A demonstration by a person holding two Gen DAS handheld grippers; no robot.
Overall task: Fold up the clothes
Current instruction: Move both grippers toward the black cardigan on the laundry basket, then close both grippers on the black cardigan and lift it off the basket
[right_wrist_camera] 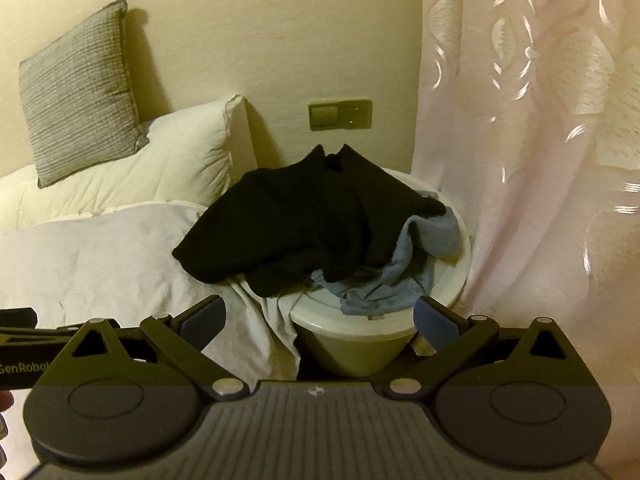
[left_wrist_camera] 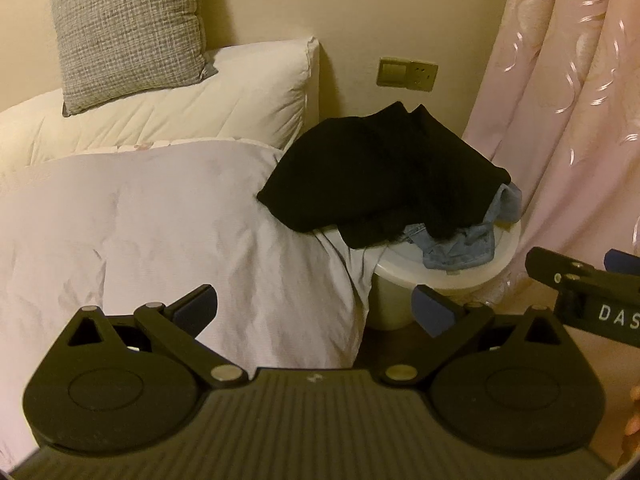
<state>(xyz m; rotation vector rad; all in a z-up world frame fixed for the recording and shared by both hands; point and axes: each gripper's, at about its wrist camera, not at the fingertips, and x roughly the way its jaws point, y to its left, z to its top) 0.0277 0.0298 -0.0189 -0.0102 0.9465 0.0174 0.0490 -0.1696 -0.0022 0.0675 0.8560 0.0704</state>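
Observation:
A crumpled black garment (left_wrist_camera: 380,172) lies on a white round bin (left_wrist_camera: 448,276) beside the bed, partly over the duvet edge. Under it lies a light blue denim piece (left_wrist_camera: 460,248). Both also show in the right wrist view: the black garment (right_wrist_camera: 304,216), the denim (right_wrist_camera: 400,276), the bin (right_wrist_camera: 360,336). My left gripper (left_wrist_camera: 316,312) is open and empty, well short of the pile. My right gripper (right_wrist_camera: 320,322) is open and empty, facing the bin. The right gripper's body shows at the right edge of the left wrist view (left_wrist_camera: 592,296).
A bed with a pale duvet (left_wrist_camera: 160,240) fills the left. White pillows (left_wrist_camera: 180,108) and a grey cushion (left_wrist_camera: 128,32) lean on the wall. A pink curtain (left_wrist_camera: 568,100) hangs at the right. A wall socket (left_wrist_camera: 408,74) is behind the bin.

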